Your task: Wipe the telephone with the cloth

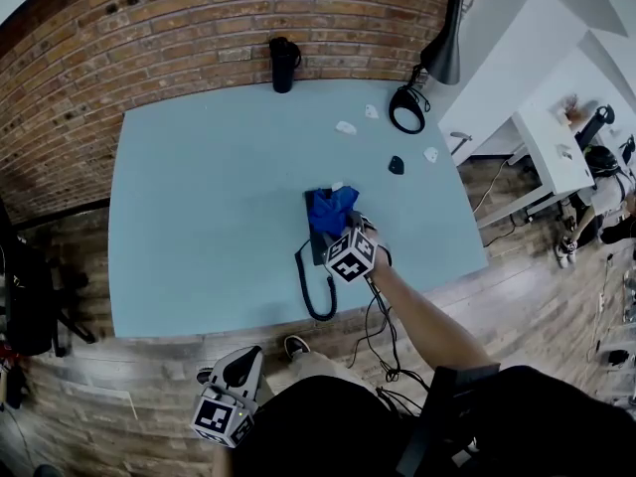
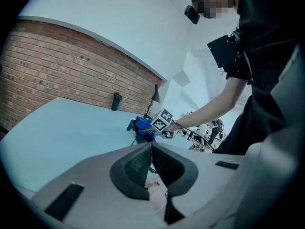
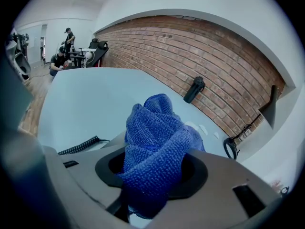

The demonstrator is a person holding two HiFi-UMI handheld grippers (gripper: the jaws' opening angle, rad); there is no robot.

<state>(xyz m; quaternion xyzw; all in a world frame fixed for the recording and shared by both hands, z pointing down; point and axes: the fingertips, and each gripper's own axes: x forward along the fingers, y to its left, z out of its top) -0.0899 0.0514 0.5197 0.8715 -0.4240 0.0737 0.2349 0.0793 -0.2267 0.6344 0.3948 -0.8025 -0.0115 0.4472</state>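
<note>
Pinching a bunched blue cloth (image 3: pixel 155 137) between its jaws, the right gripper (image 1: pixel 341 227) holds it on top of the black telephone (image 1: pixel 316 250) on the pale blue table (image 1: pixel 199 197). The telephone's coiled cord (image 1: pixel 307 291) loops toward the person. Beyond the telephone, a black bottle (image 1: pixel 283 65) and a desk lamp (image 1: pixel 433 63) stand by the brick wall (image 1: pixel 149 38), with white scraps (image 1: pixel 346 127) between. The left gripper (image 2: pixel 151 168) hangs off the table, jaws together and empty.

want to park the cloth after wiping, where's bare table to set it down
The left half of the table, left of the bottle and telephone, is bare. Also free: the near right strip beside the telephone. Crowded: the far right corner with lamp and white scraps, and around the coiled cord.
</note>
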